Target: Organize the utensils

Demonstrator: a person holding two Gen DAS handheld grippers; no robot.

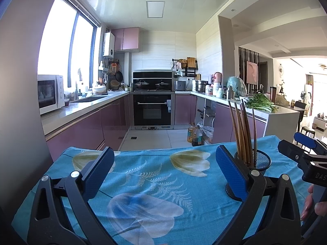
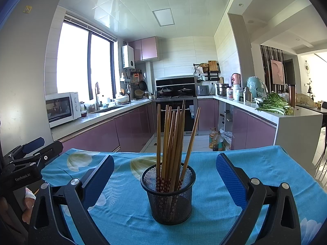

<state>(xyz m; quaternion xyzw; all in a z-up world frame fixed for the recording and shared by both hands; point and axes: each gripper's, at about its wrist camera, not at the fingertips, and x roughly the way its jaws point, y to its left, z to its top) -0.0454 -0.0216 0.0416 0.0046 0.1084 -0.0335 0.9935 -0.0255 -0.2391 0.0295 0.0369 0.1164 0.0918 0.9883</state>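
Observation:
A black mesh holder (image 2: 168, 192) stands upright on the blue floral tablecloth (image 2: 255, 163), with several wooden chopsticks (image 2: 173, 138) standing in it. My right gripper (image 2: 165, 175) is open and empty, its blue pads either side of the holder, not touching it. In the left wrist view the holder (image 1: 259, 160) and chopsticks (image 1: 243, 130) show behind the right pad. My left gripper (image 1: 165, 169) is open and empty over bare cloth (image 1: 153, 179), left of the holder. Each gripper shows at the edge of the other's view: the right one (image 1: 306, 155), the left one (image 2: 30, 155).
The table's far edge (image 2: 143, 153) drops to the kitchen floor. Beyond are pink cabinets, an oven (image 1: 152, 110), a microwave (image 1: 50, 94), oil bottles (image 2: 215, 140) on the floor and greens (image 2: 273, 104) on the right counter.

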